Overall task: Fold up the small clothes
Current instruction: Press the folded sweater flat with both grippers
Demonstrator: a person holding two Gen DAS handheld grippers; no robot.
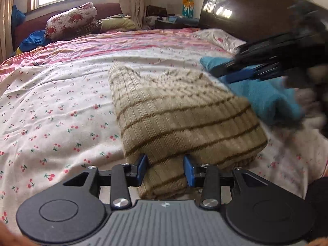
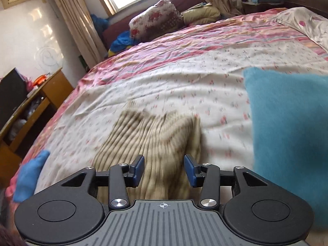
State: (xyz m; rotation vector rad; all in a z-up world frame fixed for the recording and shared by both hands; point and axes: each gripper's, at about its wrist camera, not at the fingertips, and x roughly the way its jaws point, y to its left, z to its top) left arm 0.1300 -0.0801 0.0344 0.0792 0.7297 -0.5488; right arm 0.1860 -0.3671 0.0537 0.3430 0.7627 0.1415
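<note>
A beige knit garment with brown stripes (image 1: 184, 112) lies folded on the cherry-print bed sheet (image 1: 61, 112). Its near edge runs up between the blue pads of my left gripper (image 1: 166, 169), which is shut on it. My right gripper (image 2: 164, 167) stands open, hovering over the same garment (image 2: 155, 135), which is blurred there. Nothing is pinched between its pads. In the left wrist view the right gripper (image 1: 223, 74) shows as a blur at the right, above a teal cloth (image 1: 266, 98). That teal cloth (image 2: 287, 133) fills the right side of the right wrist view.
A floral bundle (image 1: 71, 20) and a beige pillow (image 1: 116, 23) lie at the bed's far side under the window. The dark headboard (image 1: 246, 10) is at the right, and a wooden desk (image 2: 30, 110) stands left of the bed. A small blue cloth (image 2: 30, 174) lies near the left edge.
</note>
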